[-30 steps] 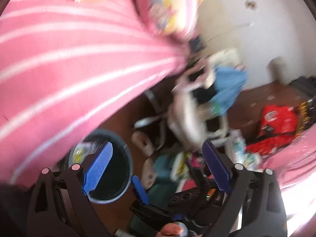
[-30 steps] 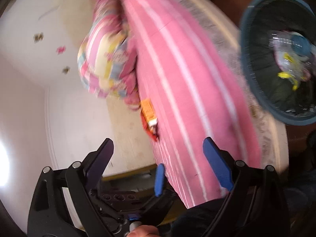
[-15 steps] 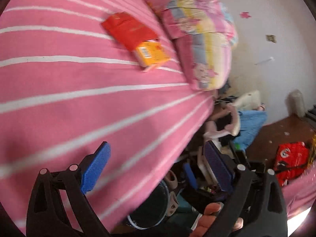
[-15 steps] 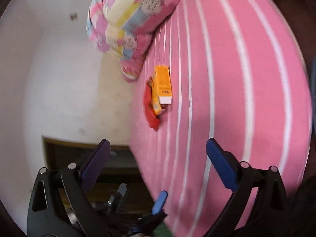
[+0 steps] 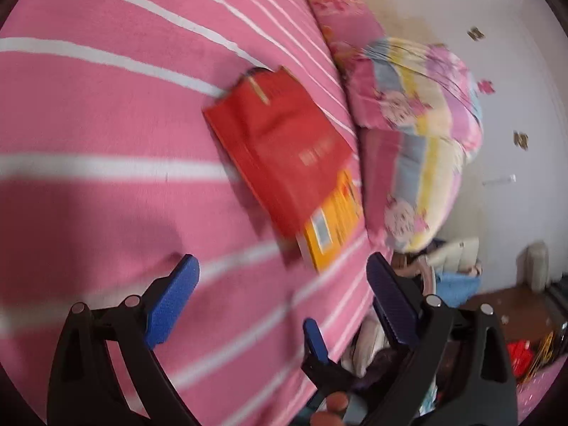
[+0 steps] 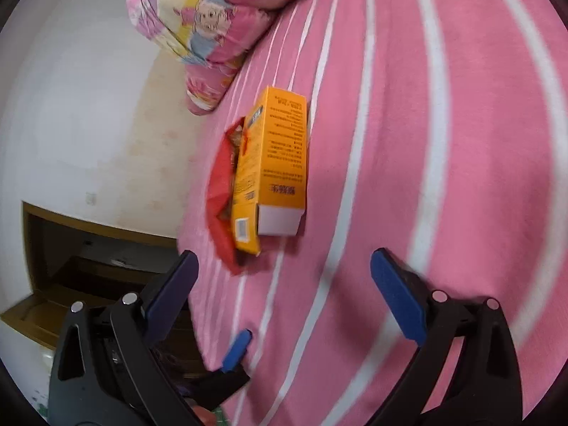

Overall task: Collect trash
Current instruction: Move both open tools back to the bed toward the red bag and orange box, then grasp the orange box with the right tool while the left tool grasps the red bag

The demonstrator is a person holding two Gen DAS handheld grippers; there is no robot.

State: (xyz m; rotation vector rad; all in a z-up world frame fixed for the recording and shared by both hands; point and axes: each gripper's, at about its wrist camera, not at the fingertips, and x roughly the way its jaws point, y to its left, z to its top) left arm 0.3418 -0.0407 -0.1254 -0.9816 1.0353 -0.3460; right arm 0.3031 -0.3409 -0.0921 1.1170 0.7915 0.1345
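Both grippers over the pink striped bed [image 6: 443,142], nothing between the fingers of either. Left gripper [image 5: 282,280] spread wide, empty. Right gripper [image 6: 284,277] also spread wide, empty.

Landmark: the orange box [image 6: 280,163]. Trash sits in one small pile on the bed, just ahead of both grippers and not touched by either. Red packet [image 5: 280,145] touches the box: in the left view it lies over most of it, and in the right view it shows at the box's left edge, nearer the bed's side. Folded quilt [image 5: 419,135] lies just beyond the box, toward the wall [image 6: 71,88].

Step in hand, as I judge it: reach for the pile.
- Take one item per gripper, no fighting over the same piece.
- Box is rigid, so close across its narrow sides, fingers straddling it squarely.
- Packet is thin and floppy; pinch a raised edge or crease, not the flat face, or the pads will grab sheet.
- Packet mouth looks open in the right view; keep it upward, contents may spill.
- Lift packet first since it overlaps the box.

Count: grippers 2, orange box 1, red packet 1, quilt 1. Bin not in view.
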